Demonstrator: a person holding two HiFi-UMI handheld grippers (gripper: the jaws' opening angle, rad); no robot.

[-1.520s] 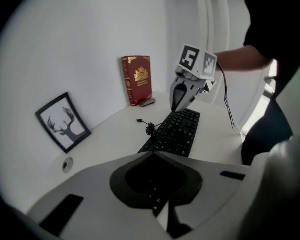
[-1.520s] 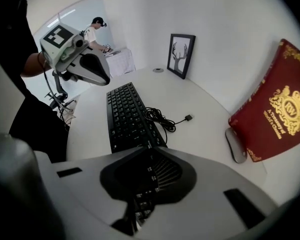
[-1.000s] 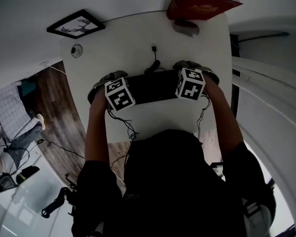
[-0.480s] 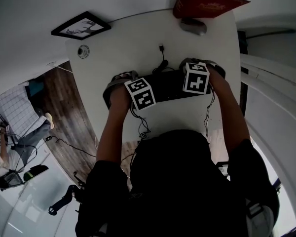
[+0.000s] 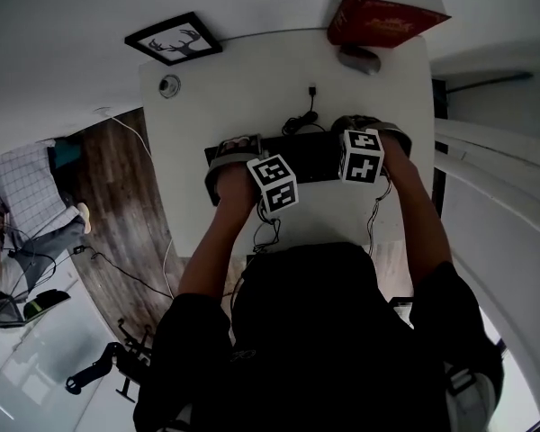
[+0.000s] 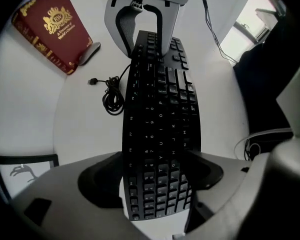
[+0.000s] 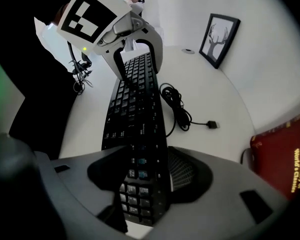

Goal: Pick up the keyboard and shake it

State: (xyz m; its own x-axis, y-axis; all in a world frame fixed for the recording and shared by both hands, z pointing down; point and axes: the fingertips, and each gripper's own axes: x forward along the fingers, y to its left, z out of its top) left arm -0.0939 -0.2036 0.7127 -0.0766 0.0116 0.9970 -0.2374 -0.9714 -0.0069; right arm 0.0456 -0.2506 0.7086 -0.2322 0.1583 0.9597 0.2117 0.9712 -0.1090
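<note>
White worktop [image 5: 207, 97] carries everything. Black keyboard [image 6: 160, 114] lies across the middle of it, long side toward you, and you have it by both ends. Your left tongs [image 6: 157, 171] straddle its left end, one side on the front edge and one on the back edge, clamped on it. They have just been closing. Your right tongs [image 7: 142, 171] do the same at the right end, with the ribbed pad tight against the keyboard's edge, and have also just been closing. Can't tell if the keyboard is off the worktop. Red book [image 5: 387, 16] with gold print is at the far right edge. Black-framed deer picture [image 5: 173, 39] is at the far left corner. Black cable [image 5: 297, 120] is coiled just behind the keyboard, its plug [image 5: 311, 88] loose on the worktop. Grey mouse [image 5: 360, 59] is just beside the book's near side. Small round thing [image 5: 169, 85] is near the picture, too small to tell what it is.
</note>
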